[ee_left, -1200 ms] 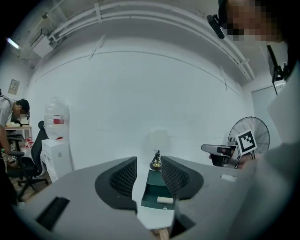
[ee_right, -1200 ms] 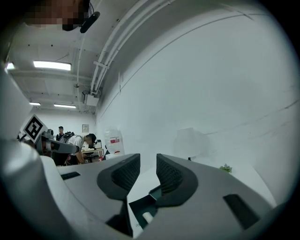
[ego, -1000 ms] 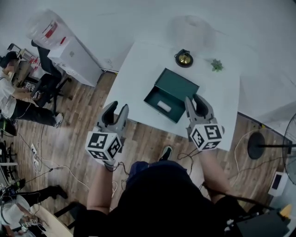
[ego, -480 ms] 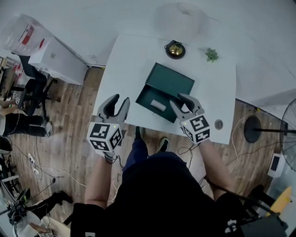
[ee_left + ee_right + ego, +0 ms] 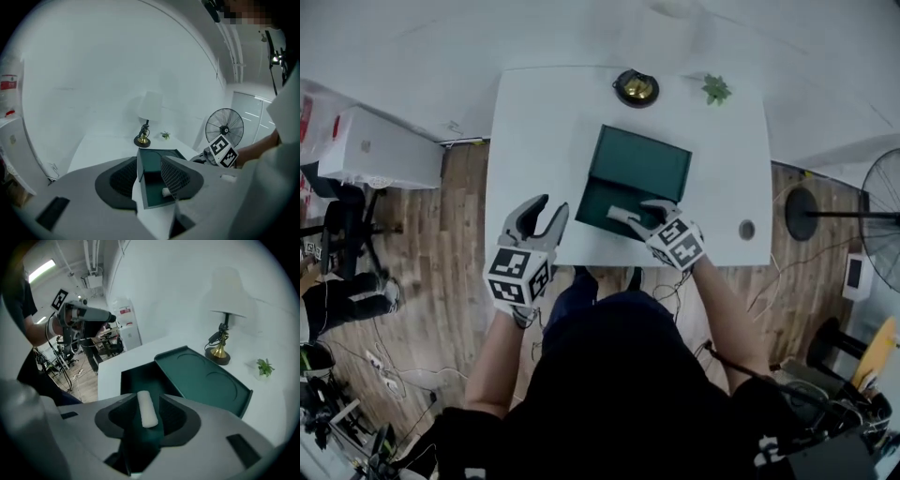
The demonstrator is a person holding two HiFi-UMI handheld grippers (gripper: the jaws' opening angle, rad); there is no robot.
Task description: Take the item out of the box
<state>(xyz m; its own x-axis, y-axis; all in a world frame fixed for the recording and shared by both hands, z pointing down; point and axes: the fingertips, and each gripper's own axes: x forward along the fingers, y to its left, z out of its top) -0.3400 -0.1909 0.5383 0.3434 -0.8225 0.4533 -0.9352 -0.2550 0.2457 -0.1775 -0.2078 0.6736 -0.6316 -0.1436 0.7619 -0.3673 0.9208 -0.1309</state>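
Note:
A dark green box (image 5: pixel 619 192) lies open on the white table (image 5: pixel 534 122), its lid (image 5: pixel 642 161) folded back on the far side. My right gripper (image 5: pixel 633 208) hangs over the box's near end, tilted down. Its jaws have just been opening. In the right gripper view the white oblong item (image 5: pixel 146 408) lies on the box floor (image 5: pixel 138 378) between the open fingers, untouched by either pad. My left gripper (image 5: pixel 549 206) is open and empty at the table's front left edge, left of the box. In the left gripper view, the box (image 5: pixel 152 180) and the item (image 5: pixel 166 191) lie beyond its jaws.
A brass lamp base (image 5: pixel 636 87) and a small green plant (image 5: pixel 715 89) stand at the table's far edge. A small round thing (image 5: pixel 746 228) lies at the front right. A fan (image 5: pixel 862 206) stands right of the table, a white cabinet (image 5: pixel 375 150) left.
Both grippers have come forward and down toward the table. The right one now tilts down over the box's near end with wider jaws. The left has reached the table's front left edge.

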